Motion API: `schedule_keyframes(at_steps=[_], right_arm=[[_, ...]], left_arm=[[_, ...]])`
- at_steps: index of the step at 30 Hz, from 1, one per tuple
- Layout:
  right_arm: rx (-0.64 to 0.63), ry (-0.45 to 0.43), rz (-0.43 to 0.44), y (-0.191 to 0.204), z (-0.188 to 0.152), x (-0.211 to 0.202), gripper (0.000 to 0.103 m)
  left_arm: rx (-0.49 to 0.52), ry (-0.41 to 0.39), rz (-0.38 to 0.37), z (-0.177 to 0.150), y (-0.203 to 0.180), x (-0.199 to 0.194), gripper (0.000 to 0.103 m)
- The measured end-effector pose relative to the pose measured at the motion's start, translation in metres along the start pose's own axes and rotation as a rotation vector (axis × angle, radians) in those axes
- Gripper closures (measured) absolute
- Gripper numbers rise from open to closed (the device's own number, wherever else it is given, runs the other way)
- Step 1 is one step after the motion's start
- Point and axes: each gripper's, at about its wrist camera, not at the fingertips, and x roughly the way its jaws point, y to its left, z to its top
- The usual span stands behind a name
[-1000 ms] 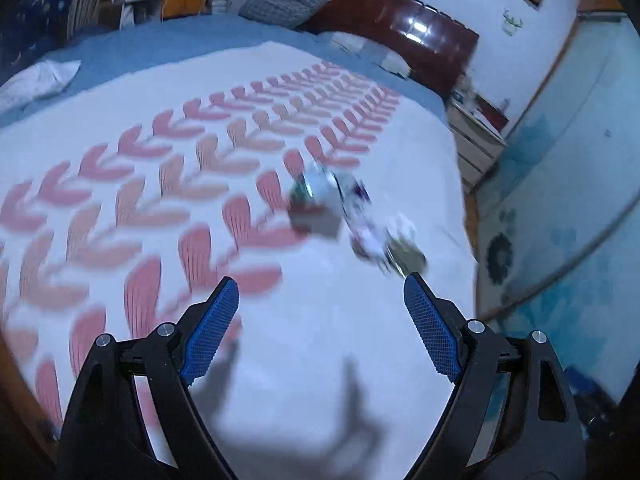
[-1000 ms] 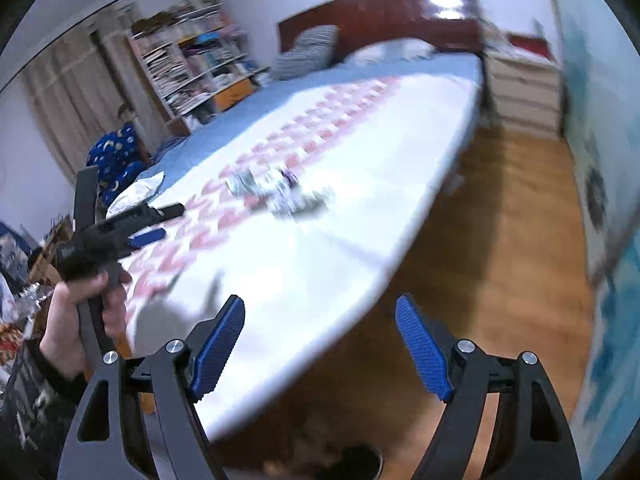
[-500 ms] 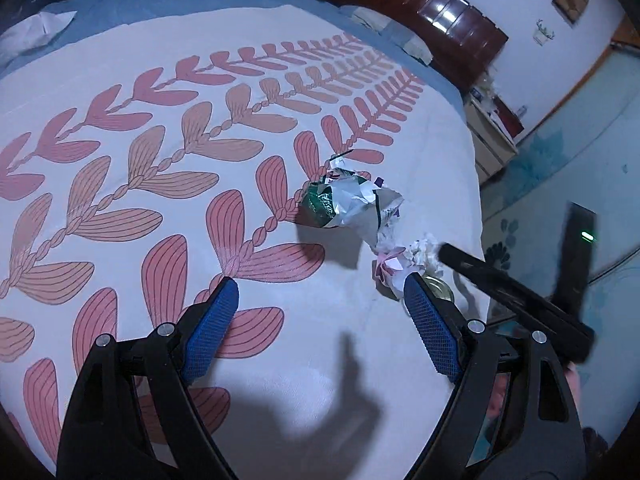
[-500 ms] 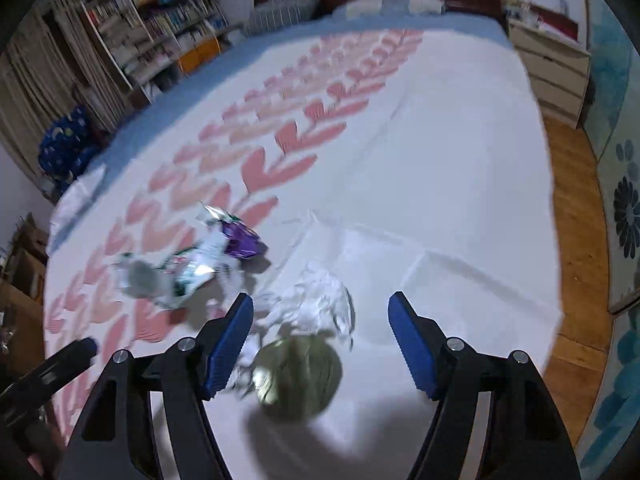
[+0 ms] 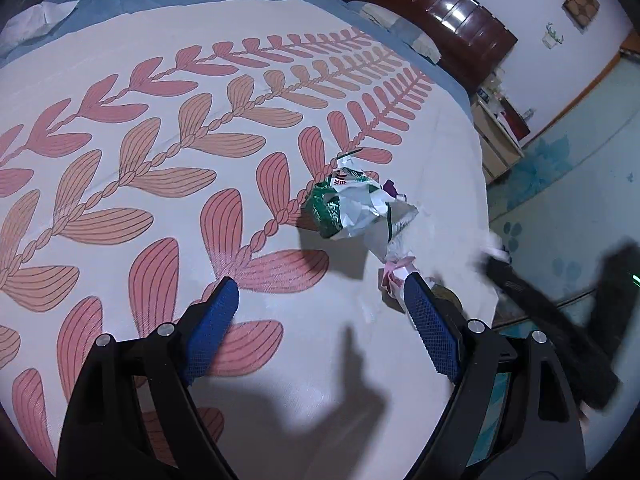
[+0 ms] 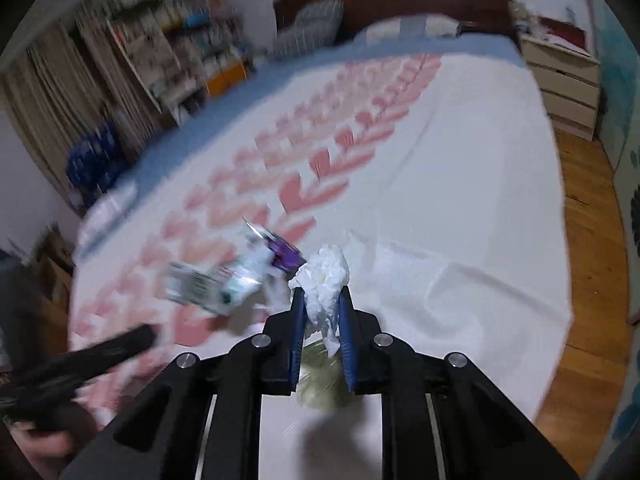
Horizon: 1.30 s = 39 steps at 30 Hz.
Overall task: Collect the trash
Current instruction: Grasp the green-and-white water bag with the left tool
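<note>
A small heap of trash lies near the bed's right edge. In it are a crumpled green and white wrapper point(image 5: 346, 210) point(image 6: 208, 290), a purple scrap point(image 6: 285, 257), a pink paper bit point(image 5: 394, 274) and a round olive lid point(image 6: 320, 384). My right gripper point(image 6: 322, 296) is shut on a crumpled white tissue point(image 6: 326, 276) and holds it just above the lid. My left gripper point(image 5: 320, 304) is open and empty, a short way in front of the wrapper. The right gripper shows blurred at the right in the left wrist view point(image 5: 560, 304).
The bed point(image 5: 120, 240) has a white cover with pink leaf rows. A dark headboard point(image 5: 440, 4), pillows point(image 6: 310, 24) and a white nightstand point(image 6: 564, 80) stand beyond. Bookshelves point(image 6: 160, 56) line the left wall. Wood floor point(image 6: 588, 240) lies right of the bed.
My right gripper came down onto the trash heap and shut on the white tissue, then lifted it. My left gripper moved in over the bed toward the wrapper and stayed open.
</note>
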Motion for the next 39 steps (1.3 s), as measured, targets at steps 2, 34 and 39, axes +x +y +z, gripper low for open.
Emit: schedule_keyframes(at_steps=[2,34,39], right_arm=[[0.018,-0.045,0.044,0.006,-0.010,-0.031,0.086],[0.048,0.006,0.043,0.014,-0.128,-0.139,0.085],[0.016,-0.026,0.055,0.024,-0.124,-0.172,0.085]], left_arm=[[0.003,-0.008,0.015,0.004,-0.001,0.006,0.019],[0.045,-0.022,-0.137,0.015,-0.032,0.020,0.102],[0.070,-0.137,-0.164,-0.001,-0.034,-0.064,0.102]])
